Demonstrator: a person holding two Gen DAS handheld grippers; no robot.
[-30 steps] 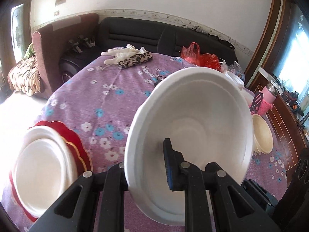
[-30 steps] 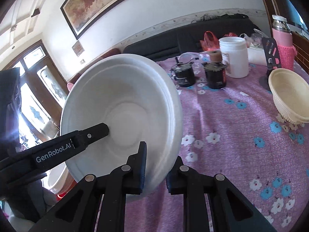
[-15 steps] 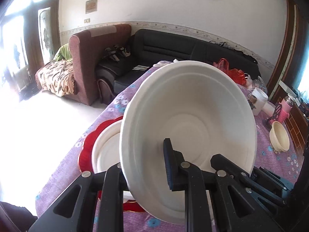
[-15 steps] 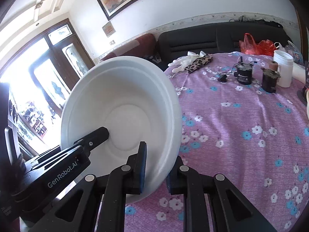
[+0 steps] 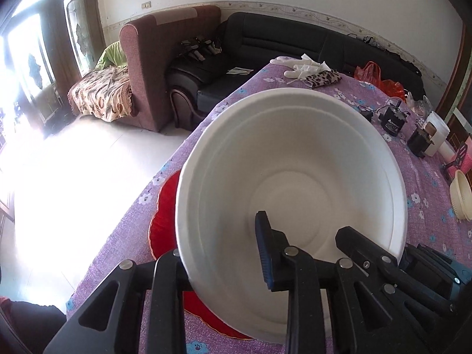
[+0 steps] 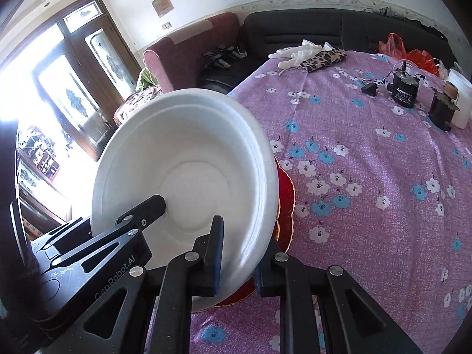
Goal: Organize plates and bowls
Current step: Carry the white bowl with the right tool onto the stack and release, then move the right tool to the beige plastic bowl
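white bowl (image 5: 292, 177) tilted over the red plate (image 5: 163, 215) at the table's near edge, purple floral tablecloth (image 6: 368, 162) beneath. left gripper (image 5: 218, 253) straddles the bowl rim, jaws opening, rim between them. right gripper (image 6: 237, 253) pinches the bowl's opposite rim, pads pressed on it. beyond the red plate: black motor (image 6: 404, 90), leopard pouch (image 6: 323, 59). cream bowl (image 5: 461, 194) sits far across from the red plate.
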